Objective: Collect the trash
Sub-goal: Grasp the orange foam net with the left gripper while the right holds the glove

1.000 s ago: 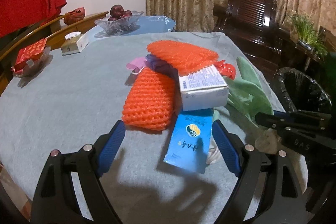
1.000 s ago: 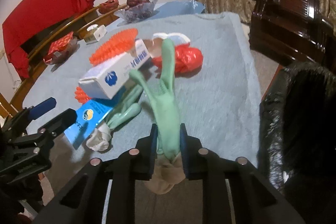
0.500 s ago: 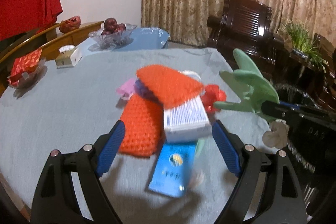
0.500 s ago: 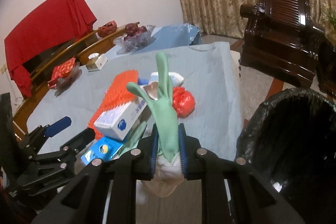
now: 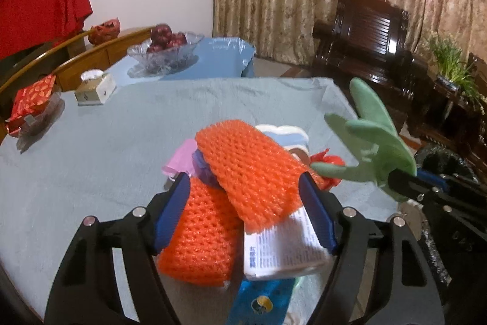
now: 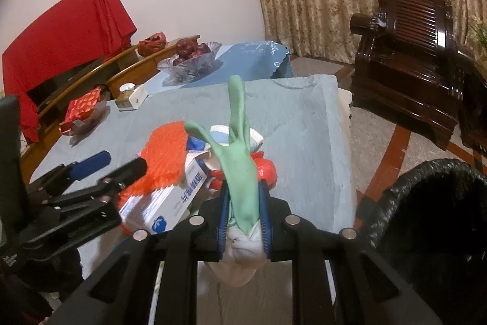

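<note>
Green rubber glove (image 6: 240,172) clamped upright in right tongs (image 6: 243,221) above table (image 6: 301,142) edge, black-lined bin (image 6: 426,203) at right, left tongs (image 5: 246,215) closing around orange foam net (image 5: 249,169) and white box (image 5: 283,249), pads not yet pressing

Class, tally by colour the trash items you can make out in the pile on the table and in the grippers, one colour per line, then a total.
Orange foam nets: 2
Green glove: 1
White box: 1
Blue packet: 1
Red bag: 1
Pink wrapper: 1
Purple piece: 1
Total: 8
</note>
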`<state>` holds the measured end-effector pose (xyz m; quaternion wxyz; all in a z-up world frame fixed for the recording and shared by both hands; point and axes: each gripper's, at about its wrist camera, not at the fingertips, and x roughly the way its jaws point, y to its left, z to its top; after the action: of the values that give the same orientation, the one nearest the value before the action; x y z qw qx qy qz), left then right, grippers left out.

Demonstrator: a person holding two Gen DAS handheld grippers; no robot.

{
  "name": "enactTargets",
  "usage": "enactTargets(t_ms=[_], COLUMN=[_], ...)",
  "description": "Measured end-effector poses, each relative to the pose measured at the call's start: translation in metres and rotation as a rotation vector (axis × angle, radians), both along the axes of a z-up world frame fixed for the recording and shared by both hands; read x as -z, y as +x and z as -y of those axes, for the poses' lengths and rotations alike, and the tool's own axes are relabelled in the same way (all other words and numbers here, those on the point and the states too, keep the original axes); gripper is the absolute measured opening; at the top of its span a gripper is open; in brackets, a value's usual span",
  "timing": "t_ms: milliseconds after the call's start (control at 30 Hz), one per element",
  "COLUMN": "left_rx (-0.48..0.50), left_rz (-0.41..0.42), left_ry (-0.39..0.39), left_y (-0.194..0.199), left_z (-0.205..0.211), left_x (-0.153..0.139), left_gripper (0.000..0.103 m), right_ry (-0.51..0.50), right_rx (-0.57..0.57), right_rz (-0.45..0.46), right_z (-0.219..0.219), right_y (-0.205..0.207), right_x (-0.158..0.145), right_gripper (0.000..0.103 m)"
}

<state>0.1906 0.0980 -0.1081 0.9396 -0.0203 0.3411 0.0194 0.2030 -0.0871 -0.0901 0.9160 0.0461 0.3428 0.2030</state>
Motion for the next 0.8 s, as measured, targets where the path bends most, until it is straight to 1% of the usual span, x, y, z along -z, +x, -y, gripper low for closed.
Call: enactTargets(t_ms=[167,200,233,267,300,333,367,433,500,667,800], left_rx=[0.012,0.016,0.022,0.026,0.031,0.038,0.041,0.041,0.039,0.031,0.035], left_rz=[-0.041,-0.044,-0.045,-0.046,-0.046,-0.045,-0.043,-0.036,-0.027,0.009,0.048], left_ry=[-0.014,-0.020,-0.027,-0.027,-0.028,-0.031,-0.032,-0.027,-0.038,-0.054,-0.062], left_y=[0.011,0.011,0.012,0.013,0.013,0.013,0.013,0.012,0.010,0.001,-0.013], left_z=[-0.001,-0.001,0.000,0.000,0.001,0.002,0.003,0.004,0.001,-0.004,-0.004], left_x=[0.013,0.014,0.015,0.015,0.016,0.015,0.015,0.013,0.010,-0.004,-0.019], left_gripper=[0.071,0.066,0.056,0.052,0.043,0.037,0.035,0.020,0.013,0.011,0.011], right_ry=[-0.003,-0.004,-0.003,-0.002,-0.001,-0.002,-0.002,-0.004,-0.010,-0.007,0.007], right_rx=[-0.002,0.000,0.001,0.002,0.003,0.002,0.002,0.000,-0.002,0.000,0.004], right_rz=[-0.014,-0.018,-0.023,-0.025,-0.028,-0.028,-0.027,-0.023,-0.013,0.008,0.031], right_z=[-0.002,-0.002,-0.001,-0.001,0.000,0.000,0.000,-0.001,-0.001,0.000,0.004], right_y=[0.005,0.005,0.006,0.006,0.006,0.005,0.005,0.005,0.002,-0.007,-0.017], right_x=[0.007,0.009,0.010,0.010,0.011,0.011,0.011,0.011,0.009,0.000,-0.011], right_gripper=[0.018,0.018,0.018,0.018,0.018,0.018,0.018,0.018,0.018,0.018,0.018])
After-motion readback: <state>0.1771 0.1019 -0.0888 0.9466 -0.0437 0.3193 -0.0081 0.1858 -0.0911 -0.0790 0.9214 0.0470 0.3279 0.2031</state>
